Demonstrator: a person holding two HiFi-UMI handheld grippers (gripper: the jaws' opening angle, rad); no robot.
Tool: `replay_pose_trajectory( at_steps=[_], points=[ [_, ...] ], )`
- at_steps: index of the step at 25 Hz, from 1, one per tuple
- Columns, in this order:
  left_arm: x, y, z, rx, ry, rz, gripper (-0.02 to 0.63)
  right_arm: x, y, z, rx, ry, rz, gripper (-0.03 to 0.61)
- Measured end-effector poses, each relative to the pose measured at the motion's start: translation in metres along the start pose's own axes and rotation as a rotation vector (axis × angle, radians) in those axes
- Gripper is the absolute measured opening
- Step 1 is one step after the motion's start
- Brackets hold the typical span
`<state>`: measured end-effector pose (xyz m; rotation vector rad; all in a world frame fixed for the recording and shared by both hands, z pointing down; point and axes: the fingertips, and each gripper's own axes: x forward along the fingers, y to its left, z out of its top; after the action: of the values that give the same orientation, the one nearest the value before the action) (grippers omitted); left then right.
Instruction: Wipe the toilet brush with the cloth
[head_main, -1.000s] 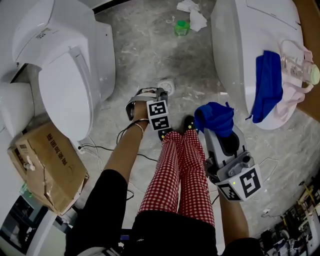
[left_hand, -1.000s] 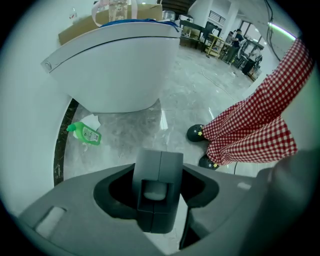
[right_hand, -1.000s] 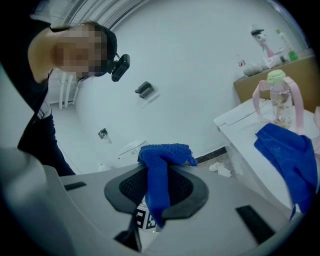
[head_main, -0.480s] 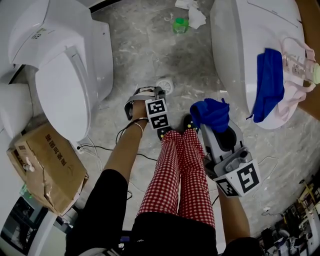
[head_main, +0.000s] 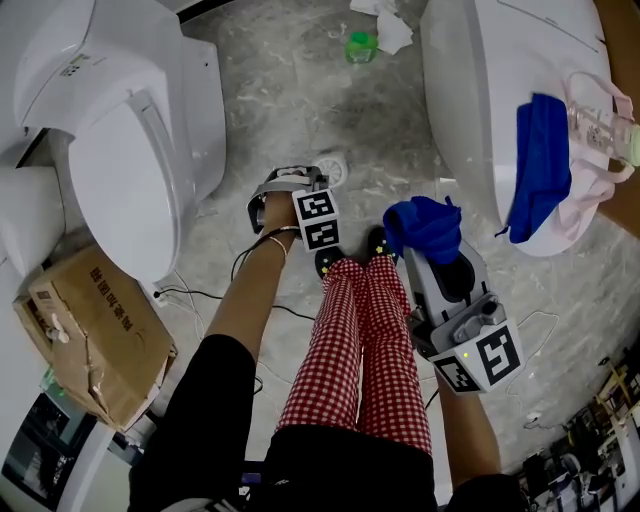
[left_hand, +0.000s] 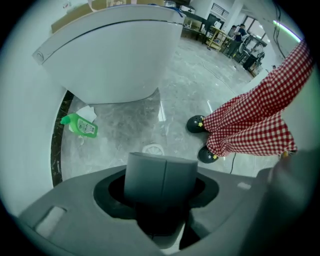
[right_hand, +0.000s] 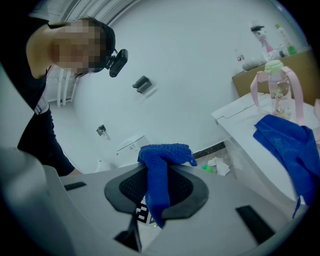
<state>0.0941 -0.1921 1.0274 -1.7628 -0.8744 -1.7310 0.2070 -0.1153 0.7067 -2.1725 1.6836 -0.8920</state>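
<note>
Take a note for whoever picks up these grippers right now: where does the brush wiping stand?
Left gripper: shut, nothing between its jaws.
Right gripper: shut on the bunched blue microfibre cloth.
Toilet brush: not in any view.
Done: the cloth is gripped.
Left: find the brush, hold it, wipe it.

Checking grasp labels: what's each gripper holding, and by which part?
Right gripper pinches the blue cloth at a bunched fold, tail hanging below. Left gripper: shut, empty.
</note>
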Motion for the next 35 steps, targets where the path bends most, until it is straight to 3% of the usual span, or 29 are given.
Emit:
replay_pose_trajectory(
  at_steps=[4,5,10,35],
  points=[
    [0.001,-0.001,-0.005,0.045,0.062,-0.021,0.216,-0.003,0.001,-0.001,0.013,0.000,-0.004,0.080],
    [0.001,0.000,-0.005,0.059,0.063,-0.013,0.166,-0.004,0.001,-0.001,0.014,-0.001,-0.005,0.080],
    [0.000,0.001,-0.003,0.090,0.051,0.027,0.157,-0.008,0.000,-0.003,0.010,0.005,-0.010,0.080],
    [-0.044,-0.017,-0.024,-0.065,0.003,0.105,0.153,-0.017,0.030,0.004,-0.031,0.016,0.045,0.080]
  ],
)
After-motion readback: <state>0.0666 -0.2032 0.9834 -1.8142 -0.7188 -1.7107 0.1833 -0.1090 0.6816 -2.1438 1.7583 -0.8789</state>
